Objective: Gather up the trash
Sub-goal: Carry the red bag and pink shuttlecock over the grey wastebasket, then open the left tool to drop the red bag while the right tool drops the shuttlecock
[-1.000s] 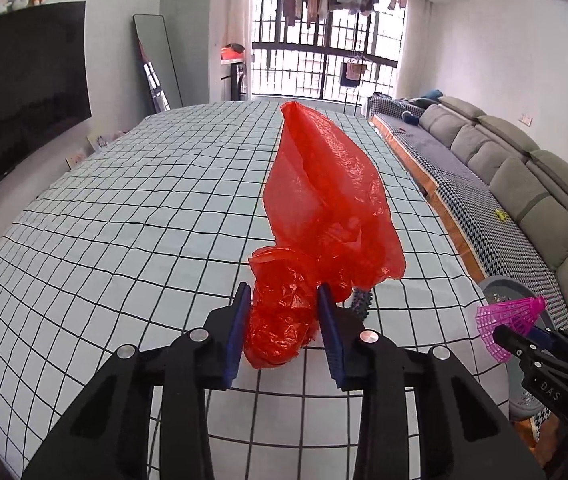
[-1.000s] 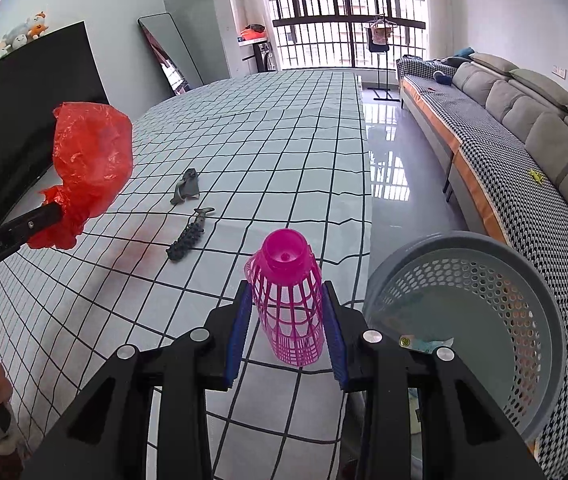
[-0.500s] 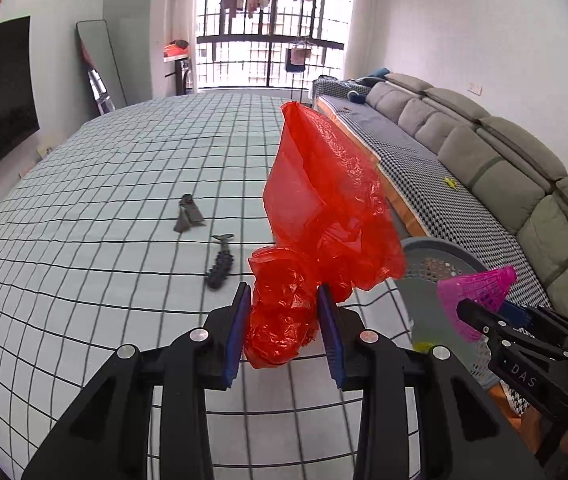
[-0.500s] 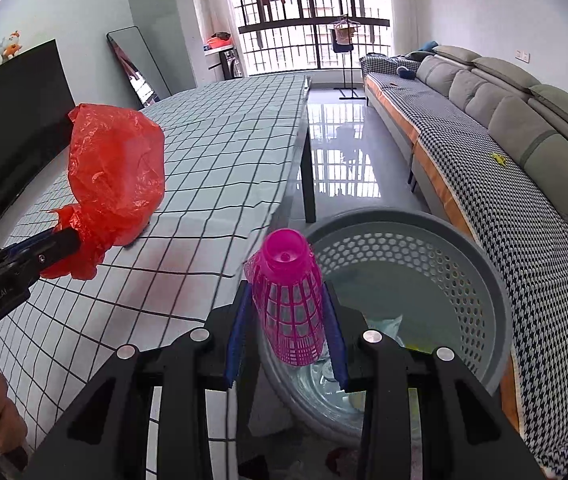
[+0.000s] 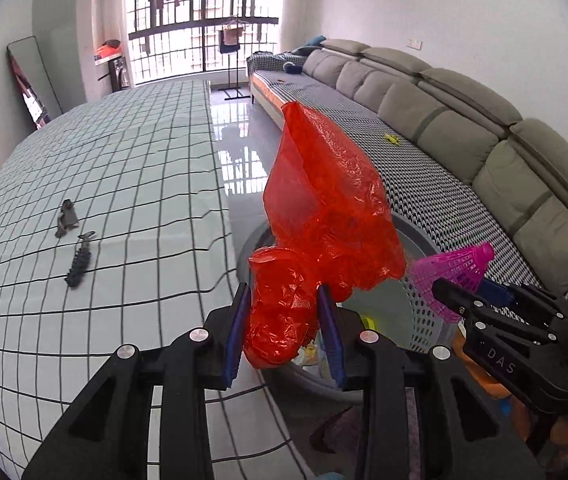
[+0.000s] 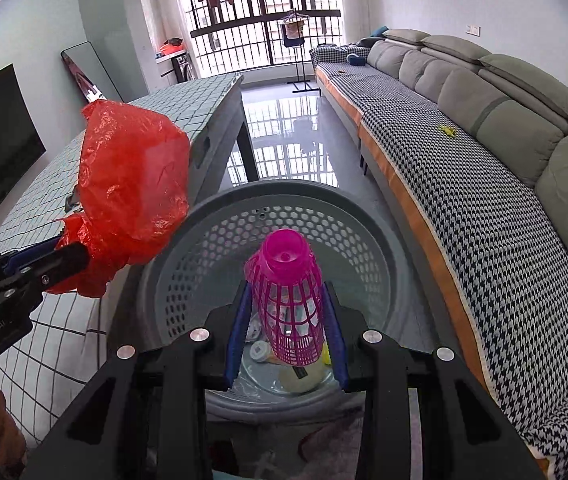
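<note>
Trash is in both tongs: the left gripper (image 5: 284, 332) pinches a crumpled red plastic bag (image 5: 324, 216), the right gripper (image 6: 288, 328) a pink plastic shuttlecock (image 6: 286, 296), above the grey perforated basket (image 6: 211, 280). The light bag overhangs the near-left rim and could drift out.

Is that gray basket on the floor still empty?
No, the gray basket already holds scraps of trash on its bottom, visible below the pink shuttlecock held in the right claw.
</note>
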Demonstrator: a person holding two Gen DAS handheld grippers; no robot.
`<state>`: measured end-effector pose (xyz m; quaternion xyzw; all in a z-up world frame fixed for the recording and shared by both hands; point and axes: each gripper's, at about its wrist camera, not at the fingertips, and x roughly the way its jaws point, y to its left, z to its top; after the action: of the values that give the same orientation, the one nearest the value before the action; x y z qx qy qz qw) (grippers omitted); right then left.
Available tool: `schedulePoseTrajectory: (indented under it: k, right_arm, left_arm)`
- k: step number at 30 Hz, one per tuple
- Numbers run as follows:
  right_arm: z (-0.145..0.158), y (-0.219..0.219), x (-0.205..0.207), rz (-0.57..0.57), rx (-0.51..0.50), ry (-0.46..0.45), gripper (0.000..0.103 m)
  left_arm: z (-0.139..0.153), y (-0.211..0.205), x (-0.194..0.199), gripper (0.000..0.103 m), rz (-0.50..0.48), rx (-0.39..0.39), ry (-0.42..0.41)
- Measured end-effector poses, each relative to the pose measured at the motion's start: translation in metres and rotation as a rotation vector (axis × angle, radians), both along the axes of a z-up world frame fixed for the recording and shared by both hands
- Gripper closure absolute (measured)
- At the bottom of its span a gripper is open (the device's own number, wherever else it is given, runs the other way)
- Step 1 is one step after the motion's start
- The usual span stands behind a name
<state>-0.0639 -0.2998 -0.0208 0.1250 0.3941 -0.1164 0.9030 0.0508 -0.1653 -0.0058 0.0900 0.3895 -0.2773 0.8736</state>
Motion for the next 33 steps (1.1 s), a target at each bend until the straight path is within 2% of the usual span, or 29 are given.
schedulePoseTrajectory:
  k: [5, 13, 28, 32, 33]
  right_arm:
    - [-0.015, -0.017, 0.002, -0.012, 0.018, 0.018, 0.069]
    - [-0.031, -0.023, 0.015, 0.015, 0.043, 0.053, 0.069]
    - [-0.039, -0.018, 0.029, 0.032, 0.066, 0.058, 0.067]
    - [-0.037, -0.02, 0.027, 0.024, 0.063, 0.044, 0.057]
    - [-0.037, -0.021, 0.026, 0.021, 0.063, 0.038, 0.051]
  left_arm:
    - [-0.018, -0.027, -0.001, 0.068, -0.036, 0.047, 0.031]
    - [-0.035, -0.041, 0.013, 0.067, -0.033, 0.086, 0.054]
    - [-0.039, -0.041, 0.02, 0.062, -0.005, 0.083, 0.071]
    - [-0.037, -0.038, 0.02, 0.058, -0.002, 0.076, 0.07]
    - [-0.036, -0.037, 0.02, 0.056, -0.001, 0.075, 0.07]
